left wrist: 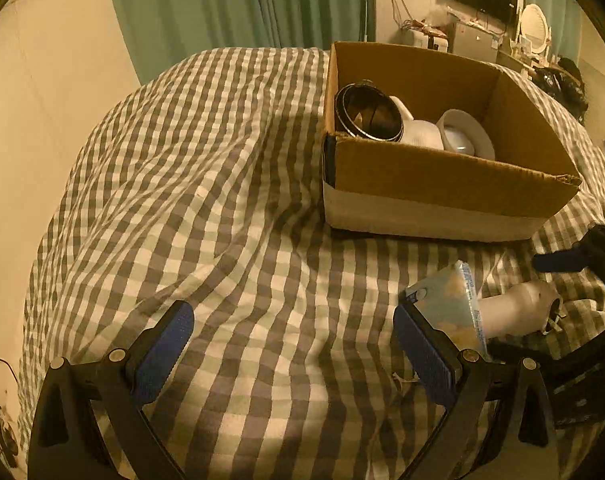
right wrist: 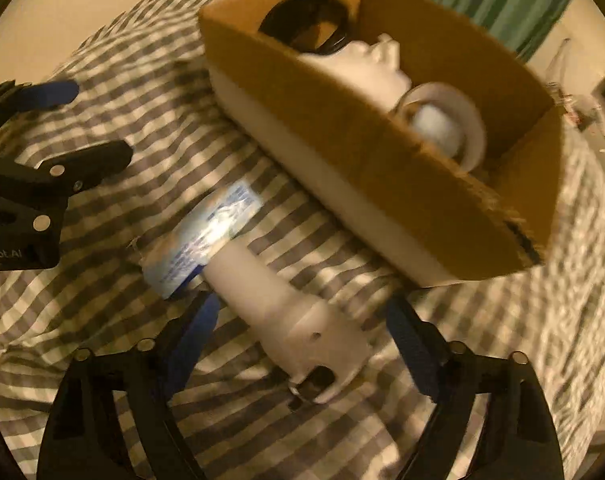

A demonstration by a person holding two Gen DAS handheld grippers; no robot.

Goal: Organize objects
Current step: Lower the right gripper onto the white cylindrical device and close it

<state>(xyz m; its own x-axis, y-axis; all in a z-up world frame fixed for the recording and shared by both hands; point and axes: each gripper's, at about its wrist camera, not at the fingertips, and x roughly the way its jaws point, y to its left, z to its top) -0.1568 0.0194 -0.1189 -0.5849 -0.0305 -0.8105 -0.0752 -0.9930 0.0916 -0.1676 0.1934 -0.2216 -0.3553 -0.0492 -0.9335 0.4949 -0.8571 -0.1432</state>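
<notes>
Now right gripper fingers wide apart around white tube on checked bed, not gripping, left gripper open, empty, cardboard box nearby

The right tongs are pointing steeply down at a bed under a grey-and-white checked cover, jaws standing wide. A white plastic cylinder is lying on the cover between the blue pads, which are not pressing on it. A blue-printed packet is lying at its far end. The left tongs are reaching in from the left edge, also standing apart. Beyond, an open cardboard box is sitting on the cover, holding a dark ring-shaped thing, a white moulded piece and a white roll. A green curtain is hanging behind.
</notes>
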